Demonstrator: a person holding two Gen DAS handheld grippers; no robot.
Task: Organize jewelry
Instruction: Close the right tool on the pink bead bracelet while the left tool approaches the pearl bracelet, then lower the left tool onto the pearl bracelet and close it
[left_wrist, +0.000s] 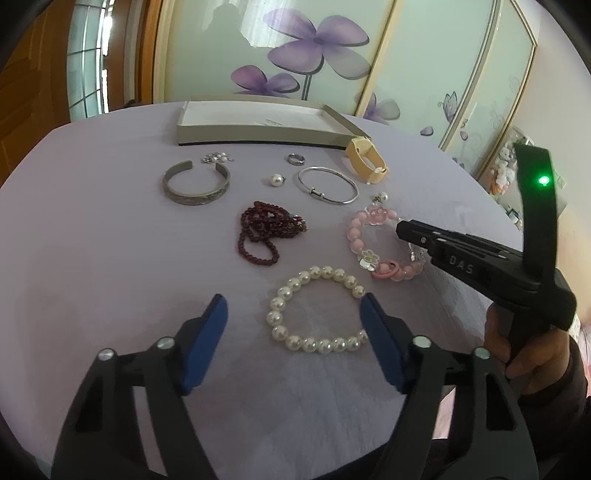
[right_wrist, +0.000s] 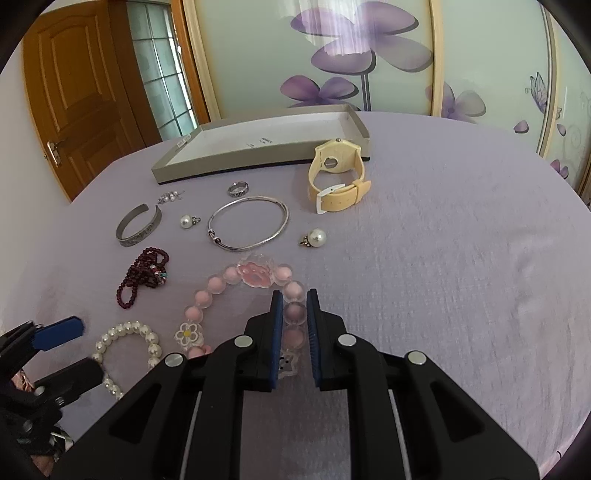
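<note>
Right wrist view: right gripper (right_wrist: 294, 304) pinched down on the pink bead bracelet (right_wrist: 221, 291), pads either side of a translucent bead near its right side, bracelet lying flat on the lavender bench (right_wrist: 443, 258). Left of it a white pearl bracelet (right_wrist: 125, 343), and further up a dark red bead strand (right_wrist: 146, 271) bunched in a heap. Behind those, a thin silver bangle (right_wrist: 247, 223), wide silver cuff (right_wrist: 138, 227), small ring (right_wrist: 238, 189), two loose pearl pendants, and a cream watch (right_wrist: 338, 173) standing on its strap, just in front of the shallow grey box (right_wrist: 258, 157).

Left wrist view: left gripper (left_wrist: 293, 314) wide open, hanging just over the pearl bracelet (left_wrist: 314, 314), right pad at the bracelet's right edge, left pad well clear on bare cloth. Can't tell if touching anything.
</note>
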